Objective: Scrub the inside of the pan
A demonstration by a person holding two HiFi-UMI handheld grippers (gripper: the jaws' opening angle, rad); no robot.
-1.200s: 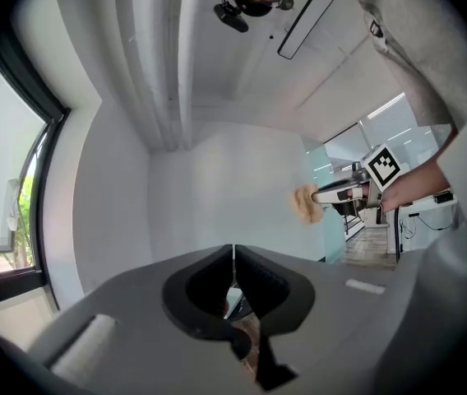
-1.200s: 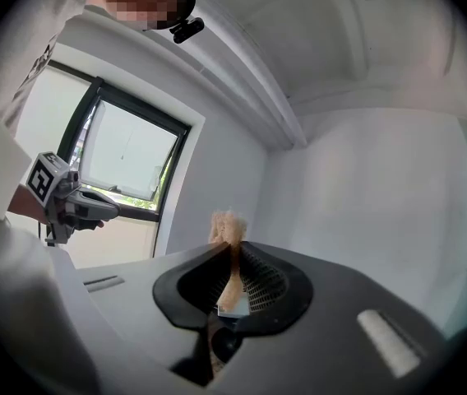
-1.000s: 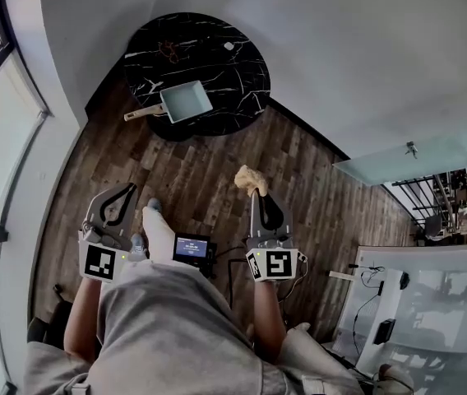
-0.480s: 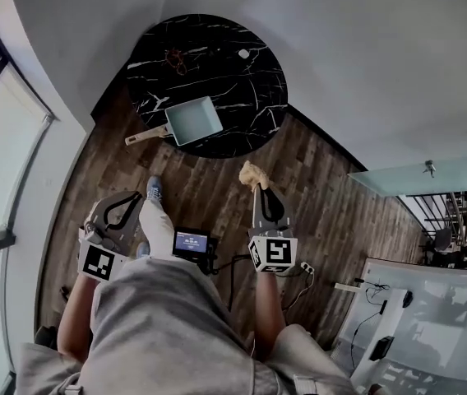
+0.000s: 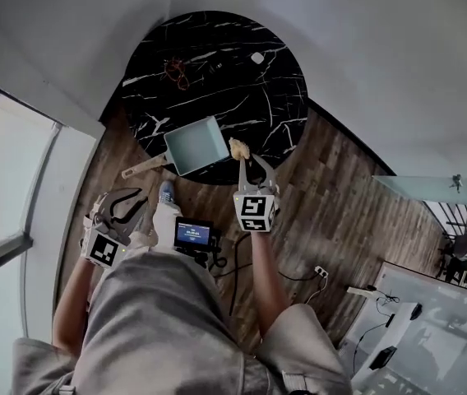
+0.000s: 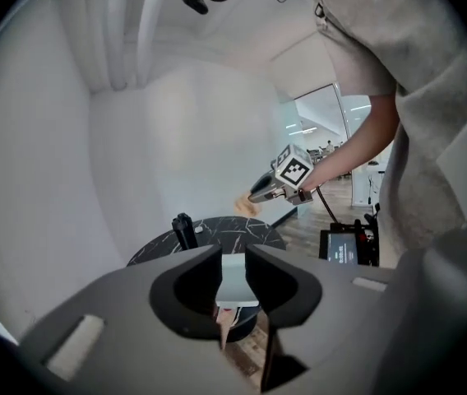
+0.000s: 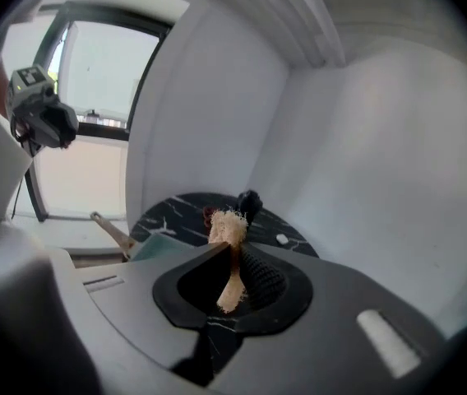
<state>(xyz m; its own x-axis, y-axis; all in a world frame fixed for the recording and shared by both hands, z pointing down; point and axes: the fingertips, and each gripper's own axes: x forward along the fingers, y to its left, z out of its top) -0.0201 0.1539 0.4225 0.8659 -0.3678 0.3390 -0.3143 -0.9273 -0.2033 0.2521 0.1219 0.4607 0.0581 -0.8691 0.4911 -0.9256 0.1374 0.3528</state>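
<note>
A light blue square pan [image 5: 194, 145] with a pale handle [image 5: 143, 167] sits at the near edge of the round black marble table [image 5: 242, 97]. My right gripper [image 5: 246, 160] is shut on a tan fibrous scrubber [image 5: 239, 148], which hangs just past the pan's right rim. In the right gripper view the scrubber [image 7: 227, 230] is pinched between the jaws, with the pan [image 7: 156, 245] to their lower left. My left gripper [image 5: 131, 199] is low, over the floor below the handle. Its jaws [image 6: 233, 262] are opening with nothing between them, and the pan [image 6: 235, 280] shows through the gap.
On the table lie a reddish tangle [image 5: 176, 72], a small white piece [image 5: 257, 58] and an upright black object [image 6: 184, 230]. A small device with a lit screen [image 5: 192, 234] lies on the wooden floor by the person's foot. A window wall is at the left, a glass desk [image 5: 431, 319] at the lower right.
The person has stepped up to the table. My right gripper carried the scrubber from over the floor to the pan's right rim. The left gripper's jaws have parted.
</note>
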